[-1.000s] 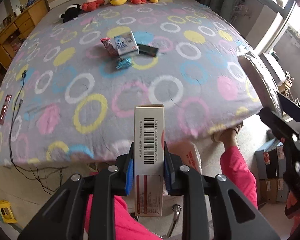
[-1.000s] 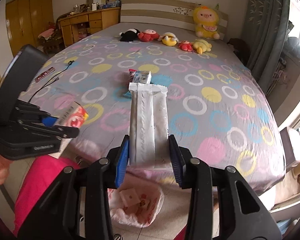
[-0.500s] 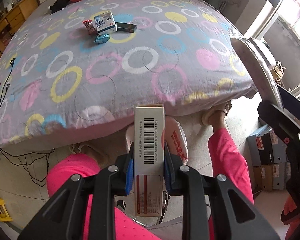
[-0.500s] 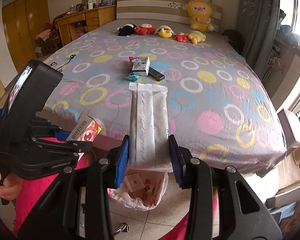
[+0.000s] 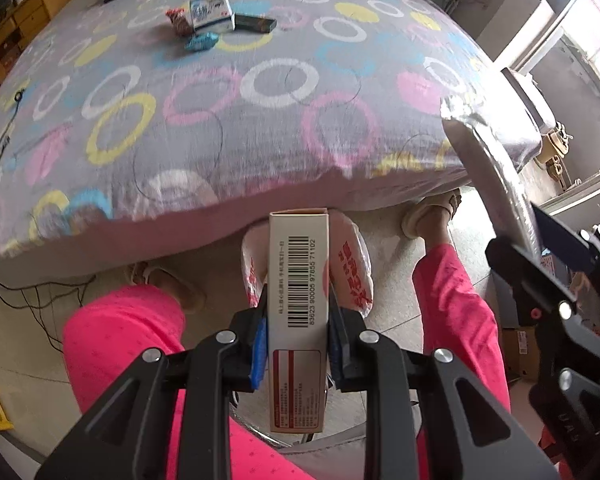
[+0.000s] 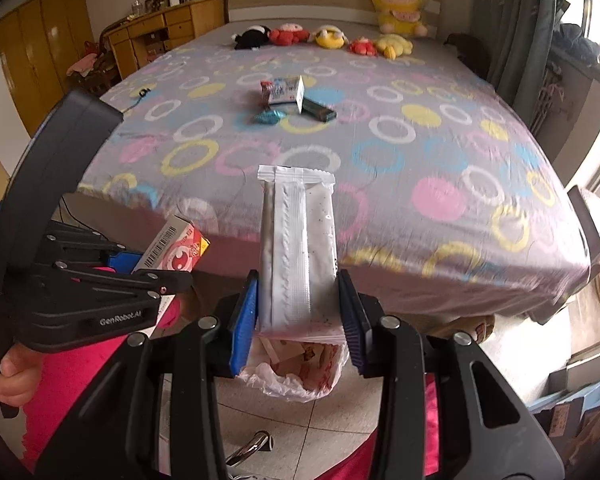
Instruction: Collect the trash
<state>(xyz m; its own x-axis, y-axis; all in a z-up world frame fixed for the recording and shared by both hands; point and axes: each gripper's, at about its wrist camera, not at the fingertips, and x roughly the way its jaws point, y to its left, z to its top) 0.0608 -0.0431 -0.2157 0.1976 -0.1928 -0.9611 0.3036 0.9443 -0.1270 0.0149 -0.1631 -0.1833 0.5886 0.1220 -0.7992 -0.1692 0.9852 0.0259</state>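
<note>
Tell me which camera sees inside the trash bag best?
The right wrist view. There the trash bag gapes open on the floor and scraps show inside. The left wrist view shows only the bag's printed sides, because the small box blocks its mouth.

A big bed with a grey cover (image 6: pixel 440 184) of coloured rings fills the frame. Small boxes and wrappers (image 6: pixel 292 96) lie upper middle; soft toys (image 6: pixel 324 38) line the top.
</note>
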